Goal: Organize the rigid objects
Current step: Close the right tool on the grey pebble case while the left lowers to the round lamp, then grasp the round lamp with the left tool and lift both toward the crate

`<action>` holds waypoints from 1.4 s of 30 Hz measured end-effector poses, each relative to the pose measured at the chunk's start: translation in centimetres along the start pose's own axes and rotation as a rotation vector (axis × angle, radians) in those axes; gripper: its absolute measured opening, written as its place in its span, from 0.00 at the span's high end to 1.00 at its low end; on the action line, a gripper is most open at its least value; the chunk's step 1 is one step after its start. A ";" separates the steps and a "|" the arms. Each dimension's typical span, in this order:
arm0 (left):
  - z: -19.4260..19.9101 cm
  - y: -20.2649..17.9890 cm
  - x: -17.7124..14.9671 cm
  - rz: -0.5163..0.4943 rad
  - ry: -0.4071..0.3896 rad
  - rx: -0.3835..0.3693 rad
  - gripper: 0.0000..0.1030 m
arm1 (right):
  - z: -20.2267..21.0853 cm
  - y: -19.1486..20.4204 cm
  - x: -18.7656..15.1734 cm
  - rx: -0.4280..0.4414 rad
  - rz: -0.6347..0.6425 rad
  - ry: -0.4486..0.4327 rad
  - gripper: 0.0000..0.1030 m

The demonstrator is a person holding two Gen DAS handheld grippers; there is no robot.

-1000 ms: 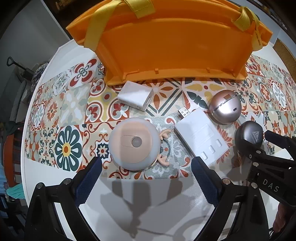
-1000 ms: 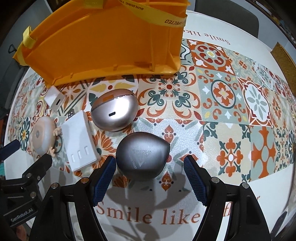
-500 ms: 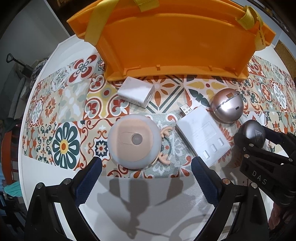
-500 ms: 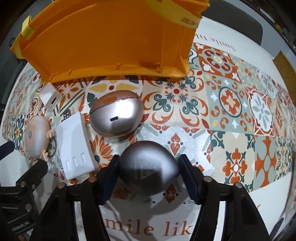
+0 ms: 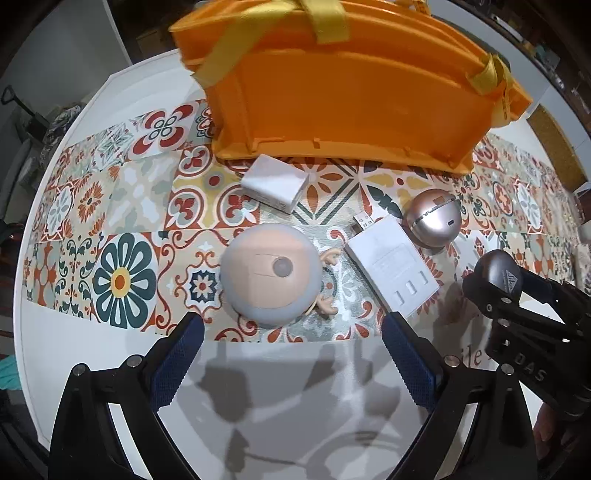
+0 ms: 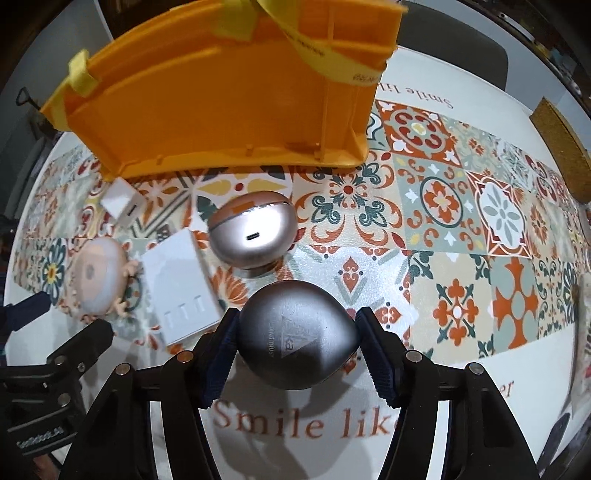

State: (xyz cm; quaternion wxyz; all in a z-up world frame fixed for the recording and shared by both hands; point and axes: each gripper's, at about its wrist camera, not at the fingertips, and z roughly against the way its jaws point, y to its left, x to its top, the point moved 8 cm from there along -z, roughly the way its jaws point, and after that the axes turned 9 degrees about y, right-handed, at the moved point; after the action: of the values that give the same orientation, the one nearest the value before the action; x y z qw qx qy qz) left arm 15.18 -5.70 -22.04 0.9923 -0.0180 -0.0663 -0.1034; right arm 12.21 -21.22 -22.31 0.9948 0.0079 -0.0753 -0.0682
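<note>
The right gripper (image 6: 297,345) is clamped on a dark grey teardrop-shaped case (image 6: 295,332), its blue-padded fingers (image 6: 221,354) pressing the case's two sides; the case carries a triangle logo and small lettering on top. Whether the case touches the desk (image 6: 480,424) cannot be told from these views. In the left wrist view the same case (image 5: 496,271) sits at the far right, with the right gripper's black frame across it.

The left gripper (image 5: 291,363) hangs with its fingers wide apart and nothing between them, just short of a round pink-and-grey gadget with small antlers (image 5: 271,273).

Five loose rigid objects lie or are held on the patterned tile mat (image 5: 122,206): one antlered round gadget, one flat white box-shaped charger with a USB plug (image 5: 393,271) just beside it, one small white adapter block (image 5: 275,186) near the orange crate, one rose-gold egg-shaped case (image 6: 253,232) with a port slot facing the camera, and the one dark grey case in the right gripper. The rose-gold case stands just beside the white charger and close behind the held case.

One orange plastic crate (image 5: 351,99) with yellow webbing straps (image 5: 325,18) stands at the far edge of the mat, behind all five objects. One brown cork piece (image 6: 565,147) lies at the right edge of the desk, well apart from the rest
</note>
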 end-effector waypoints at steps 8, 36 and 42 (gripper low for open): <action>-0.7 1.6 -0.3 0.031 -0.014 -0.047 0.05 | 2.2 0.5 -0.8 0.007 0.015 -0.037 0.39; -6.4 0.9 5.1 -0.036 0.017 -0.002 0.25 | -0.9 0.0 0.0 0.004 -0.021 0.041 0.39; -6.2 1.0 4.5 -0.039 0.010 -0.009 0.27 | -0.9 -0.1 -0.1 0.003 -0.021 0.040 0.39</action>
State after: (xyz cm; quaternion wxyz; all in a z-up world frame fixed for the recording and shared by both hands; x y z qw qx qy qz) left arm 20.57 -5.99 -27.54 0.9903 -0.0206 -0.0610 -0.1232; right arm 12.24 -21.26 -23.18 0.9953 0.0117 -0.0556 -0.0781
